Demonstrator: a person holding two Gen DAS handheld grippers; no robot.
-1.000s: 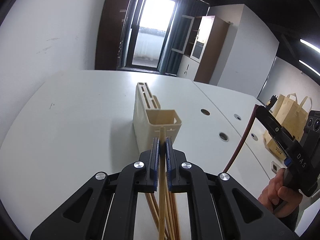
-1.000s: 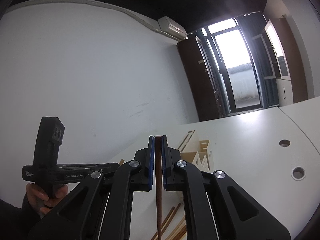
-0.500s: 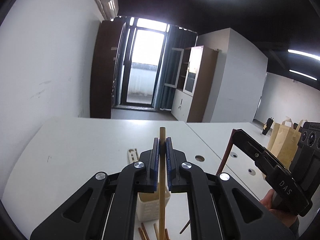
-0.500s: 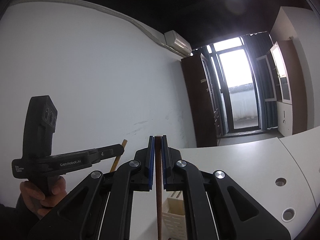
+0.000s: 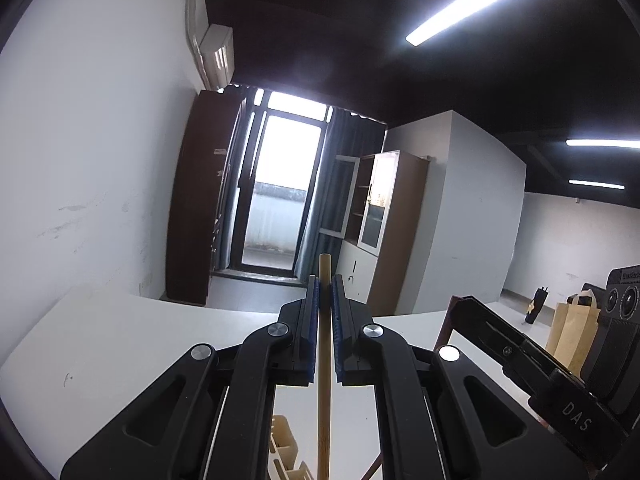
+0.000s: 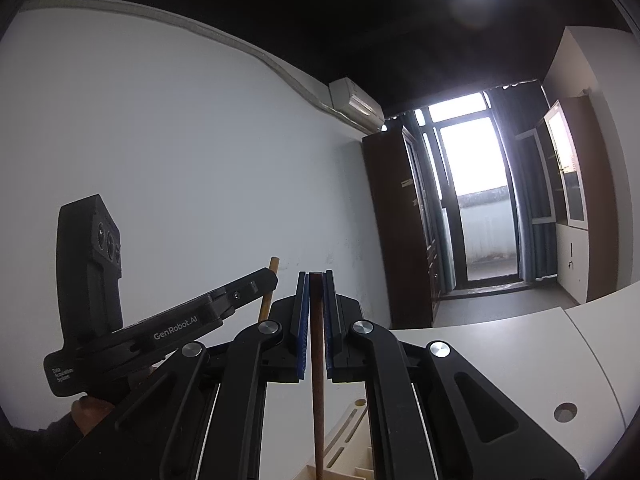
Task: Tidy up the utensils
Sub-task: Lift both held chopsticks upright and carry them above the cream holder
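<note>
The pale chopstick (image 5: 323,360) stands upright, its long axis running straight down toward the cream utensil holder (image 5: 286,454), whose compartments sit just below and slightly left of its lower end. The left gripper (image 5: 325,336) pinches it narrowly near the top. It looks like a smooth, round, light wood stick. Beside the holder, the right gripper (image 6: 316,328) clamps a dark chopstick (image 6: 317,380) likewise vertical above the slots.
</note>
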